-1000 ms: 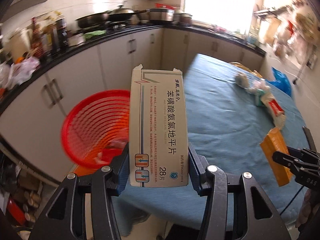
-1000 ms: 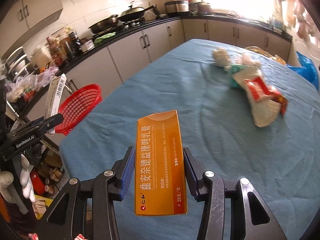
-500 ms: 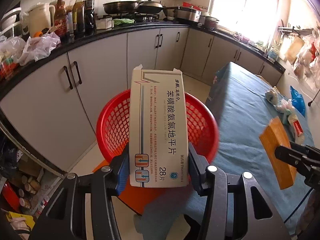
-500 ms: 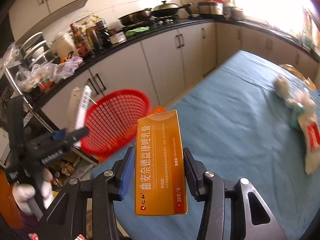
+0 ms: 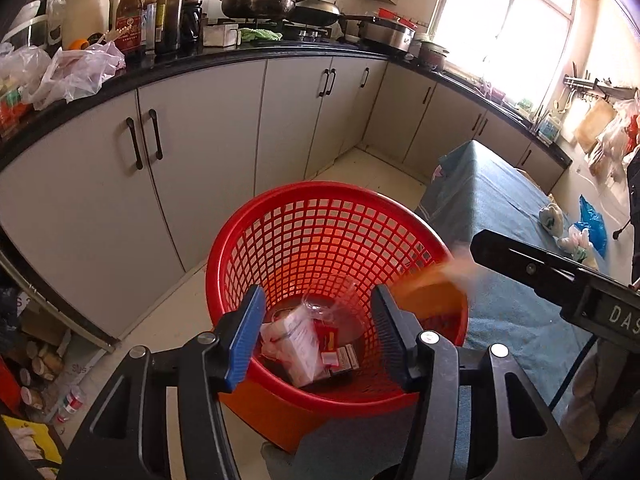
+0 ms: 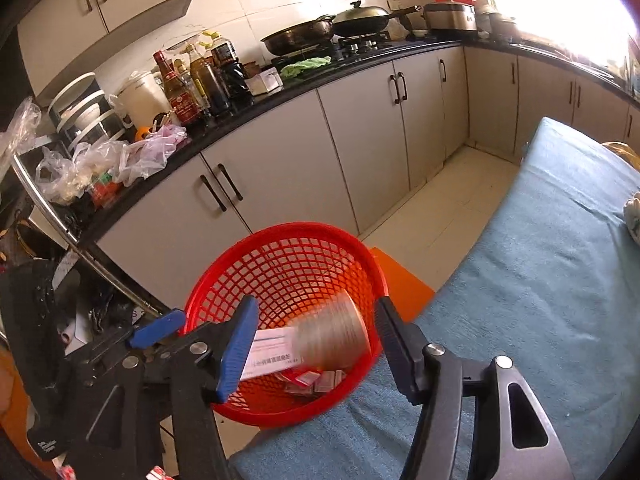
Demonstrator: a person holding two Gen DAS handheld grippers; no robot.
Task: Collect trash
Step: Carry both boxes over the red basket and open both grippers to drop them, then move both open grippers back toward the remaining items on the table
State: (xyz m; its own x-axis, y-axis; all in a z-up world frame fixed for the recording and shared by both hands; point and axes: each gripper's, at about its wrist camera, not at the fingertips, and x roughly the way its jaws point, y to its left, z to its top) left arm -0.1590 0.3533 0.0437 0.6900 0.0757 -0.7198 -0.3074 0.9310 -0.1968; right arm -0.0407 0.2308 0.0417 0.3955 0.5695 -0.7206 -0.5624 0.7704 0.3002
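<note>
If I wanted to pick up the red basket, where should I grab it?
Probably grab the red basket by its thick rim, coming straight down, pinching the wall inside and outside. The mouth faces up, and the flared mesh sides look too wide and sloped to squeeze.

Blurred orange box (image 6: 332, 336) inside red basket (image 6: 224, 280)

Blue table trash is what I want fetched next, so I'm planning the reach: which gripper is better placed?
Probably the right gripper: open, it sits at the blue table edge. The left gripper, also open, hangs over the red basket, off the table's end.
</note>
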